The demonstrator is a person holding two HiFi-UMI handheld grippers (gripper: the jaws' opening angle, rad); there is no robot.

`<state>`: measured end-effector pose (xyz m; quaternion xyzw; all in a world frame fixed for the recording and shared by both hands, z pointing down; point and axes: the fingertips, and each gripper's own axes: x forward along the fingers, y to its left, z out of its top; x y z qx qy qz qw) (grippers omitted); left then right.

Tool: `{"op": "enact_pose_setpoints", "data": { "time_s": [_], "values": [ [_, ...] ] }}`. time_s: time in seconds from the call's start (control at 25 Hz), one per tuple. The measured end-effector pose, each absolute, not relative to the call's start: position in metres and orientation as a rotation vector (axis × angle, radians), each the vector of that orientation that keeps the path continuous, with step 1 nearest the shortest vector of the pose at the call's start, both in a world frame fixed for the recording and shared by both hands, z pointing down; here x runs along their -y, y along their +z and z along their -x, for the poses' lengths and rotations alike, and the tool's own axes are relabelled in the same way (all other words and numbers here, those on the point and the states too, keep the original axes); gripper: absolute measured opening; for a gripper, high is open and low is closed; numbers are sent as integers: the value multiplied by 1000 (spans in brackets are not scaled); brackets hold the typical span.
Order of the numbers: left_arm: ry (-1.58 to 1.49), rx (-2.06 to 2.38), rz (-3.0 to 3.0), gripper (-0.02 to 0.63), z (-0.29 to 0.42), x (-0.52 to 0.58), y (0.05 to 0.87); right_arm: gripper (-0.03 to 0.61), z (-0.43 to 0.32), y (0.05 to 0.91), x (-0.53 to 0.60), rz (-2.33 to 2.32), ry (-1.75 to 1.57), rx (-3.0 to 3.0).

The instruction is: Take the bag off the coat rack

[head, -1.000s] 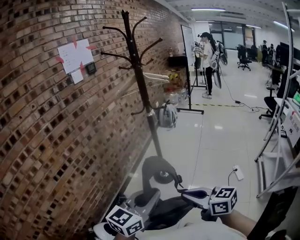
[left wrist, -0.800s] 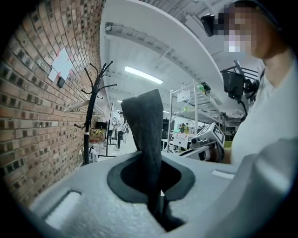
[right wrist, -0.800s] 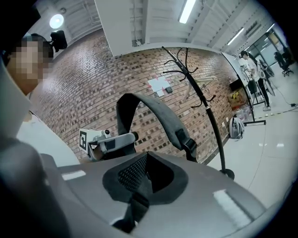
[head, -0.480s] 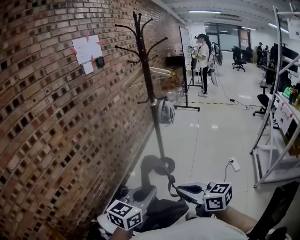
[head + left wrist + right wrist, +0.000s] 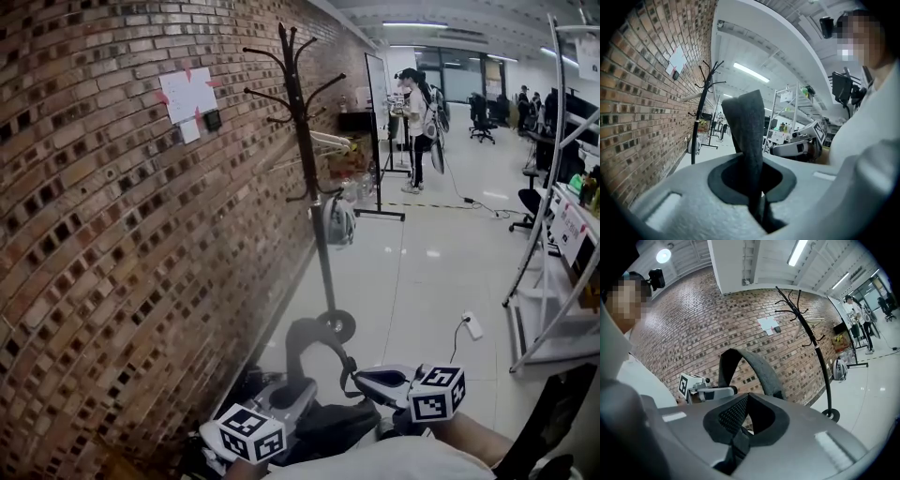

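The black coat rack (image 5: 309, 169) stands by the brick wall, its hooks bare. A grey-white helmet-like thing (image 5: 337, 223) shows at its pole. The dark bag (image 5: 323, 427) hangs low in front of me, off the rack, its grey strap (image 5: 305, 333) looping up. My left gripper (image 5: 281, 398) is shut on the strap (image 5: 747, 126), which rises out of the jaws of the left gripper (image 5: 757, 206). My right gripper (image 5: 375, 382) grips the strap's other end. In the right gripper view the strap (image 5: 754, 364) arches over the right gripper (image 5: 738, 441). The rack (image 5: 813, 348) stands beyond.
The brick wall (image 5: 112, 262) runs along the left with a paper notice (image 5: 187, 96). A white shelf frame (image 5: 553, 281) stands at the right. A power strip (image 5: 473, 325) lies on the glossy floor. A person (image 5: 412, 112) and a whiteboard stand (image 5: 378, 131) are far back.
The head view has shifted, so the rack sits a little further right in the picture. Both grippers keep hold of the strap, with the bag low in front of me.
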<state>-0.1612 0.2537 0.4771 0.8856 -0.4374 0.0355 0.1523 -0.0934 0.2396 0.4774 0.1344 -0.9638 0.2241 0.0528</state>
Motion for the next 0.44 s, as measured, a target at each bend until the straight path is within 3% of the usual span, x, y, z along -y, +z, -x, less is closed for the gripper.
{"op": "enact_pose_setpoints", "data": {
  "time_s": [0.44],
  "values": [
    [78,1265,-2537,21,161,-263,467,-2,87,470,-246,-422,679,2921]
  ]
}}
